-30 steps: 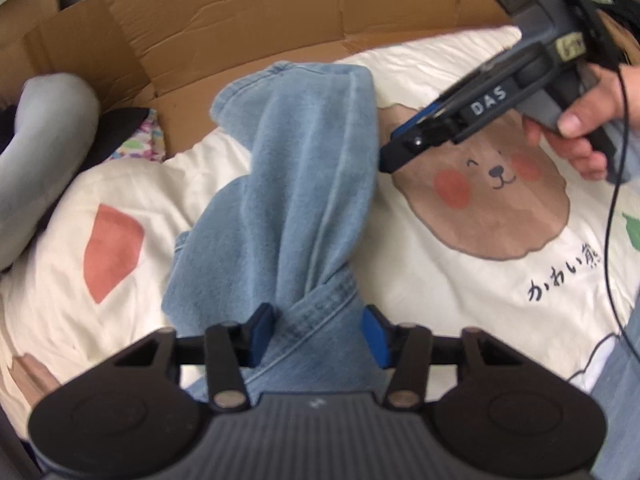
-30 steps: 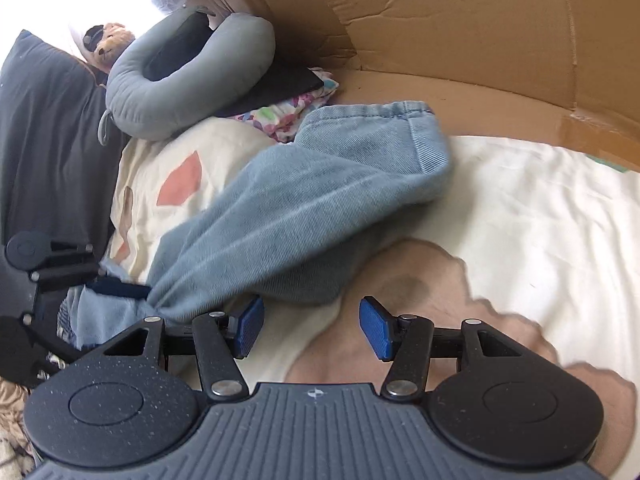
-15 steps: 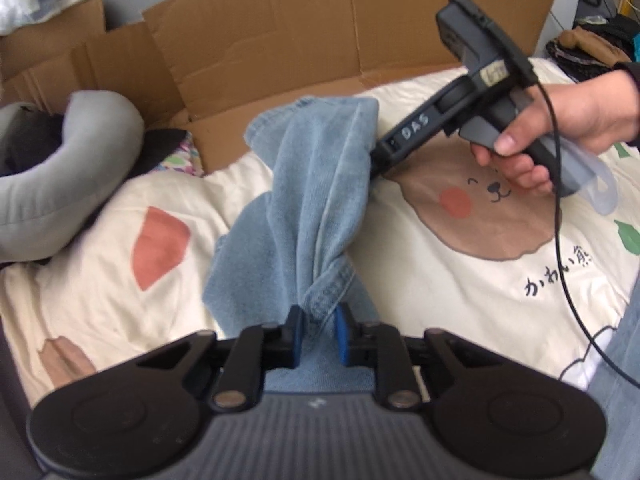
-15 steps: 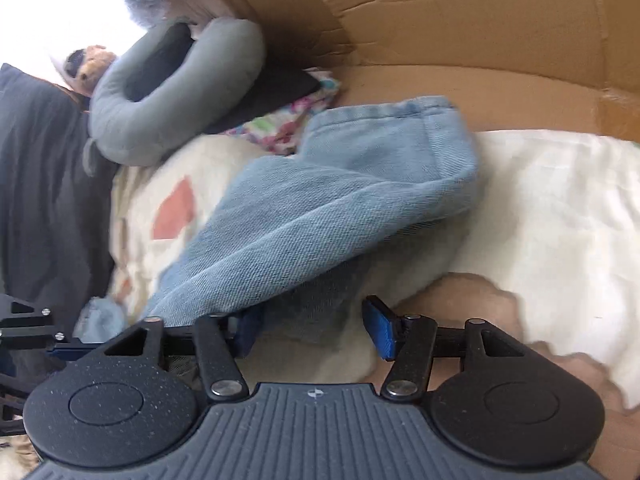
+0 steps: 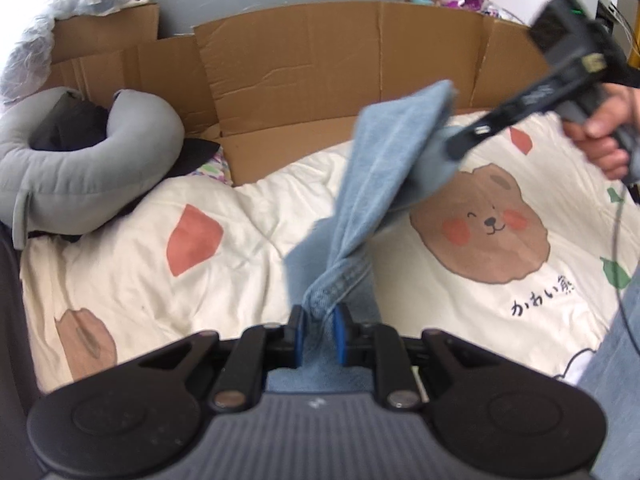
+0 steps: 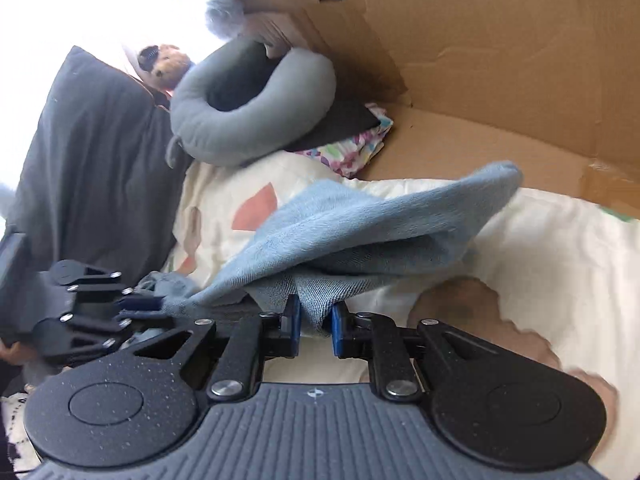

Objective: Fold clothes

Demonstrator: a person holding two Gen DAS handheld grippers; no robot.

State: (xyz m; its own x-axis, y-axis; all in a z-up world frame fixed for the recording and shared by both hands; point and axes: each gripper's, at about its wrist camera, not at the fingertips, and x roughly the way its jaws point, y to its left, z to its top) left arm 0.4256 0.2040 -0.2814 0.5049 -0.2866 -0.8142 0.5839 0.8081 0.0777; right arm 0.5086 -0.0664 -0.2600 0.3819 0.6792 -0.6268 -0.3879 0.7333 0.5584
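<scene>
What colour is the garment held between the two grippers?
Light blue denim, a faded wash; it shows best in the left wrist view, pinched by the left gripper and right gripper.

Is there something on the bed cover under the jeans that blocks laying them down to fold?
Nothing visible does. Both grippers, left and right, hold the jeans over bare bed cover. The grey pillow lies off to the side.

A bedroom: bear-print quilt [image 5: 280,208], grey neck pillow [image 5: 92,168], cardboard sheets [image 5: 328,68] behind.
</scene>
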